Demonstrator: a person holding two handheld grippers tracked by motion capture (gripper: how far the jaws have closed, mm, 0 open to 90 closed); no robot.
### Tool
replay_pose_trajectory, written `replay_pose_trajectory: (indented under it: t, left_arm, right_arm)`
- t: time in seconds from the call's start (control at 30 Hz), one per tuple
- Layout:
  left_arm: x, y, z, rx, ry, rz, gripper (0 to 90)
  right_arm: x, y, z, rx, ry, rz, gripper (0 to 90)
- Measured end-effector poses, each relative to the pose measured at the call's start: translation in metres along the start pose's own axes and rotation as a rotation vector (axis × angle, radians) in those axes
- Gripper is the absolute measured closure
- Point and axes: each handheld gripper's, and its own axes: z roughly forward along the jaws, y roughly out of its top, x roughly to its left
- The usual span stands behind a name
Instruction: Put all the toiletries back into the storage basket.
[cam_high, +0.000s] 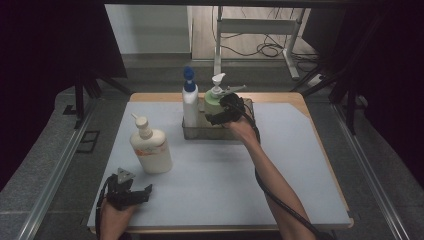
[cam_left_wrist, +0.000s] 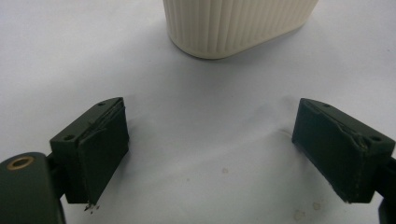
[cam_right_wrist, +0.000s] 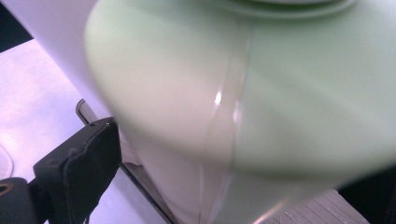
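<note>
The green pump bottle (cam_high: 214, 101) stands upright in the right-hand part of the metal tray (cam_high: 200, 133) at the far middle of the counter (cam_high: 225, 180), just beside a white bottle with a blue top (cam_high: 189, 100) that shares the tray on its left. Its long axis runs straight up, pump nozzle (cam_high: 218, 78) at the top, so any lift has to go vertically to clear the tray wall. Your right gripper (cam_high: 223, 111) is right at the bottle's body, coming in from the near right side; in the right gripper view the green wall (cam_right_wrist: 243, 93) sits hard against the camera and one black jaw shows at the left edge of it, but you cannot tell from these pictures whether the jaws have closed on the bottle or merely bracket it. That arm is plainly the nearer one. Your left gripper (cam_high: 129, 194) rests low at the near left corner of the counter, jaws spread wide with nothing between them, pointing toward the cream pump bottle (cam_high: 150, 147), which stands upright just ahead of it and well apart from the tray.
</note>
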Motion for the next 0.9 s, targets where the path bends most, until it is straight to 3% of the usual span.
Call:
replay_pose_trajectory:
  t: [0.27,0.5,0.8,0.9]
  left_arm:
    - [0.000,0.000,0.000,-0.002,0.000,-0.001,10.6]
    - [0.000,0.000,0.000,-0.001,-0.001,0.000,10.6]
    - [0.000,0.000,0.000,0.001,0.000,0.001,10.6]
    - [0.000,0.000,0.000,0.000,0.000,0.000,10.6]
  right_arm:
    - [-0.002,-0.007,-0.012,-0.006,0.015,0.001,4.7]
    - [-0.005,-0.014,-0.022,0.011,0.038,0.013,13.9]
    - [-0.011,-0.027,-0.032,0.032,0.048,0.031,33.6]
    - [-0.014,-0.032,-0.036,0.037,0.056,0.027,44.9]
